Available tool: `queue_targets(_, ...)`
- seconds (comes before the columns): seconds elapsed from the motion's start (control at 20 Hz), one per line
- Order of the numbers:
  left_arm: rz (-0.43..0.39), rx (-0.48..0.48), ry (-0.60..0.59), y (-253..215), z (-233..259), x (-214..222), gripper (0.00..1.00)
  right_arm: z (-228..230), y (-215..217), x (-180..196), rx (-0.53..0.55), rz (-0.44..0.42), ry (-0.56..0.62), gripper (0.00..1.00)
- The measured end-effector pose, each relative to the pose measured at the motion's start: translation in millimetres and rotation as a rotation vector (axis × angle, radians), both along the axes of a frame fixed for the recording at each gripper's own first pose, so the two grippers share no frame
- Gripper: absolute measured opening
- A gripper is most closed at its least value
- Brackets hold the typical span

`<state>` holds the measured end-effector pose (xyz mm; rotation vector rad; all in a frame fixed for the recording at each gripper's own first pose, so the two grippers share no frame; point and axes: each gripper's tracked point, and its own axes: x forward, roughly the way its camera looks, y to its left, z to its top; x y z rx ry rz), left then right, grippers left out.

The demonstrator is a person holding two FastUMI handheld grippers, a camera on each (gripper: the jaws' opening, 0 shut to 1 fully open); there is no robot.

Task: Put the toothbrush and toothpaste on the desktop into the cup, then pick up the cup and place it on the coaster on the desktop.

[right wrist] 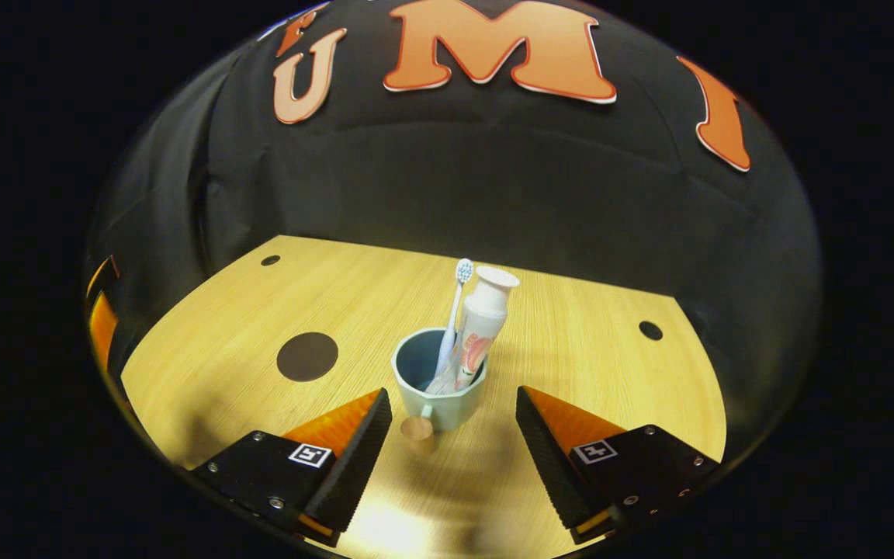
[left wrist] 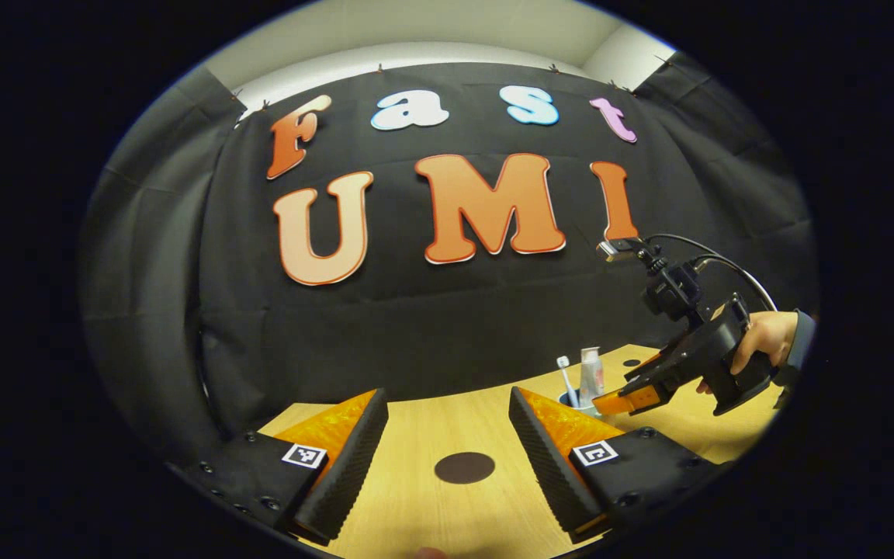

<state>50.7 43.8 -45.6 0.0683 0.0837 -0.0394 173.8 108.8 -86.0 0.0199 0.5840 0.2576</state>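
Note:
A pale blue-green cup [right wrist: 438, 382] stands upright on the wooden desktop [right wrist: 556, 334], its handle toward me. Inside it lean a white toothbrush [right wrist: 455, 310] and a white toothpaste tube [right wrist: 479, 326]. My right gripper [right wrist: 453, 442] is open, its fingers just short of the cup on either side. The dark round coaster [right wrist: 306, 356] lies to the cup's left, bare. In the left gripper view, my left gripper [left wrist: 448, 458] is open above the coaster [left wrist: 464, 467]. Farther right the cup [left wrist: 580, 404] with toothbrush [left wrist: 566, 379] and toothpaste [left wrist: 590, 373] stands partly behind the right gripper [left wrist: 633, 397].
A person's hand [left wrist: 761, 341] holds the right gripper in the left gripper view. Small dark holes [right wrist: 650, 330] mark the desktop near its corners. The black cloth wall runs close behind the desk's far edge.

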Motion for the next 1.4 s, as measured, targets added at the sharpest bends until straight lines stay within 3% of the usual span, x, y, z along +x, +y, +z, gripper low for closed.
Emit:
queue_targets(0.25, 0.065, -0.083, 0.039, 46, -5, -35, 0.97, -13, 11, 0, -0.041, 0.010, 0.158, 0.91)
queue_targets(0.45, 0.107, -0.111, 0.049, 80, -13, -53, 1.00, -33, 13, 5, -0.077, -0.014, 0.288, 0.80)
queue_targets(0.65, 0.128, -0.185, 0.061, 102, -24, -64, 1.00, -51, 22, 11, -0.045, -0.058, 0.382, 0.66)
queue_targets(1.05, 0.113, -0.236, 0.097, 107, -45, -66, 0.97, -68, 24, 3, -0.070, -0.099, 0.456, 0.44)
queue_targets(1.1, 0.104, -0.241, 0.102, 105, -46, -66, 0.97, -69, 25, 3, -0.072, -0.101, 0.458, 0.31)
queue_targets(1.4, 0.107, -0.272, 0.134, 108, -58, -61, 0.97, -67, 23, 9, -0.090, -0.049, 0.423, 0.25)
